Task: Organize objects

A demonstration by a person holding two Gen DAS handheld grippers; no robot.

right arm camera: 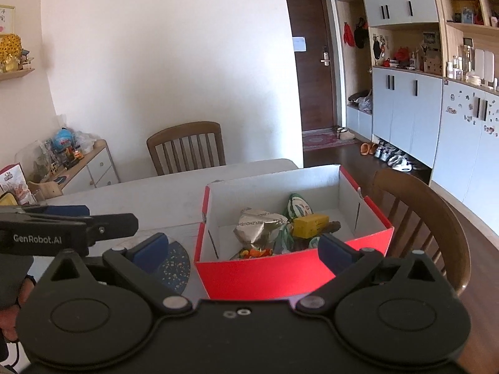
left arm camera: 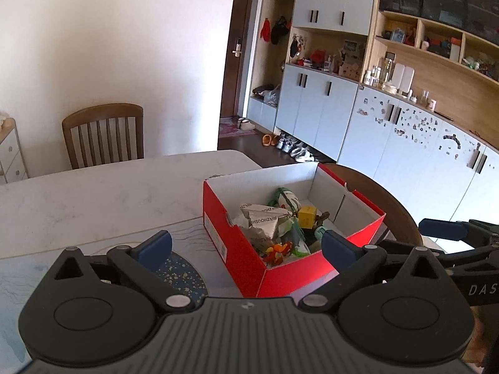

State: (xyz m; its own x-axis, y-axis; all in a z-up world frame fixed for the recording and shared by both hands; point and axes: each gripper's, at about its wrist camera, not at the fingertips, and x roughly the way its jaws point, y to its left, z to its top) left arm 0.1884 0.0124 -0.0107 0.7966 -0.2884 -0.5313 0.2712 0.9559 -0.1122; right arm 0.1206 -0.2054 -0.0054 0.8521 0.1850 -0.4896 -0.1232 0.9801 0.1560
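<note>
A red cardboard box [left arm camera: 237, 249] with a white inside stands on the table near its right edge; it also shows in the right wrist view [right arm camera: 274, 277]. It holds a crumpled silver snack bag [left arm camera: 265, 221], a yellow block [left arm camera: 307, 216], an orange toy [left arm camera: 277, 251] and a green and white packet [left arm camera: 287, 198]. My left gripper [left arm camera: 246, 244] is open and empty, just in front of the box. My right gripper [right arm camera: 243, 247] is open and empty, also in front of the box. The right gripper shows at the right edge of the left view [left arm camera: 452, 233].
The white table [left arm camera: 109, 193] has a dark speckled mat [left arm camera: 181, 277] left of the box. One wooden chair [right arm camera: 187, 146] stands at the far side, another [right arm camera: 430, 218] right of the box. Cabinets and shelves line the right wall.
</note>
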